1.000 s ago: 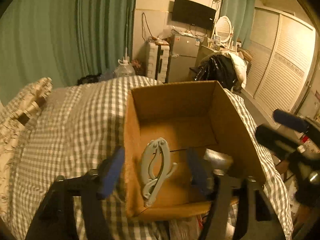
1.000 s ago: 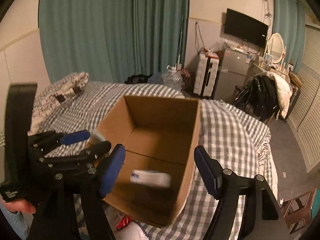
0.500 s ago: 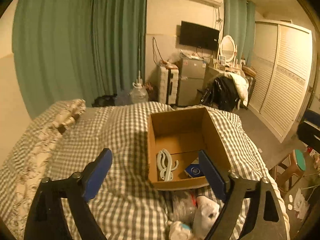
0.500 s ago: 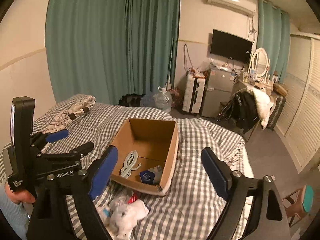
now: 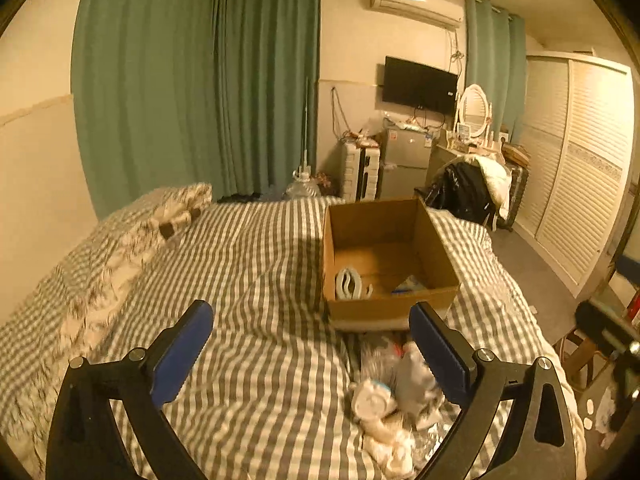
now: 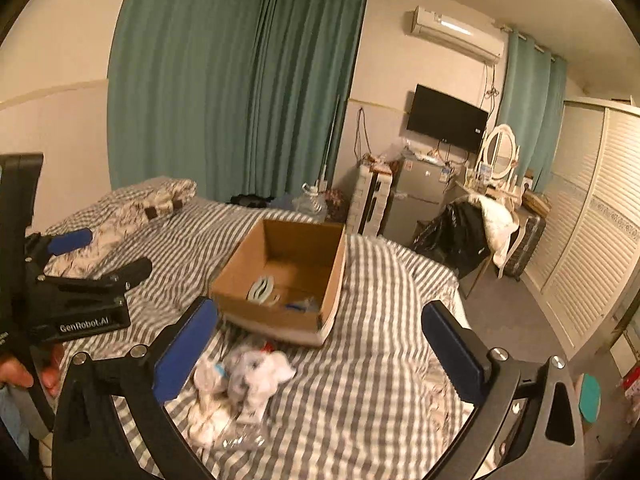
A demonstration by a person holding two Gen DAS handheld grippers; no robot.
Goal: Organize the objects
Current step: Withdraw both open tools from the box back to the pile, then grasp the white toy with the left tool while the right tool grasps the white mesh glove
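On a bed (image 5: 248, 264) spread with a checked cover, the left gripper (image 5: 312, 344) hangs with its blue fingers (image 5: 182, 354) spread wide and nothing between them; the right gripper (image 6: 320, 344) is likewise wide apart and empty. Between and just below both sets of fingers lies the loose pile of white wrapped items (image 6: 240, 380), a crumpled heap with no clear long axis, resting on the cover just in front of the open cardboard box (image 6: 280, 322). The box already holds a pale plastic clip (image 5: 348, 284) and a small blue-marked packet (image 5: 408, 286). The pile appears to sit toward the left gripper's right finger, and nearer the right gripper's left finger.
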